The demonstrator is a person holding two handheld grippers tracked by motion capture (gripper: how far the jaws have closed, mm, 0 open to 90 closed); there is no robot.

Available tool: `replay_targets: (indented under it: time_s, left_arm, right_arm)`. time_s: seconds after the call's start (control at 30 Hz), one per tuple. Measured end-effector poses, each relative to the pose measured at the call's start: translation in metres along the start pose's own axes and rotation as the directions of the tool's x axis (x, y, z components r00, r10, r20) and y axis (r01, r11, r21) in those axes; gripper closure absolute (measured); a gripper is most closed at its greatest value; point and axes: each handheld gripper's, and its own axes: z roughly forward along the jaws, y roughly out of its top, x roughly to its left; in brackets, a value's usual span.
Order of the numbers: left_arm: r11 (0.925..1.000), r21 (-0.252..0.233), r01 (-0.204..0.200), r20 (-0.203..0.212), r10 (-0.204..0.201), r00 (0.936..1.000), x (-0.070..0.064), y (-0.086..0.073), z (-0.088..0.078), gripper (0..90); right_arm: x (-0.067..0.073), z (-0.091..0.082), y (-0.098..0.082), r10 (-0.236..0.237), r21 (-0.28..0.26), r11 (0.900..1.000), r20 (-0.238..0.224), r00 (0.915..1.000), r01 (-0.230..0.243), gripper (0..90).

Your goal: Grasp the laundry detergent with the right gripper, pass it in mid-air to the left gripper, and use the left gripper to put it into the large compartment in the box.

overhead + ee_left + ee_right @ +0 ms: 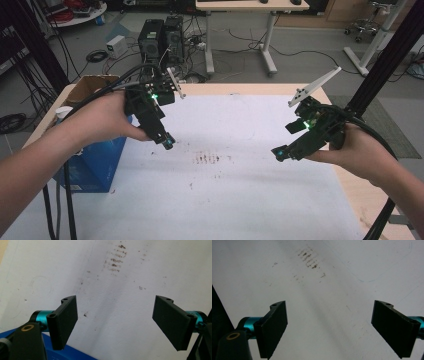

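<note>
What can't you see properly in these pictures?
- What is inside the cardboard box: in the high view the left hand and the cable cover its opening.
- The blue box: the forearm covers part of it, and its print is too small to read.
- What the brown marks on the white sheet are: too small and smeared.
- The left gripper and right gripper jaw tips: dark and tiny from above.

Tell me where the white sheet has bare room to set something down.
Bare white sheet lies between the left gripper and right gripper, around the brown stain marks, and toward the near edge. It is crowded at the left edge, by the blue cardboard box.
</note>
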Motion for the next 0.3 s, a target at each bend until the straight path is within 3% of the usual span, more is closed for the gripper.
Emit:
replay_targets:
  time_s: [0.3]
  left_arm:
    - [1.0000,0.002,0.002,-0.002,-0.002,1.0000,0.0008,-0.0013,-0.0006,20.5]
  right_arm:
    - [-0.0013,-0.0008,-0.0007,0.004,-0.005,1.000,-0.002,1.0000,-0.004,13.1]
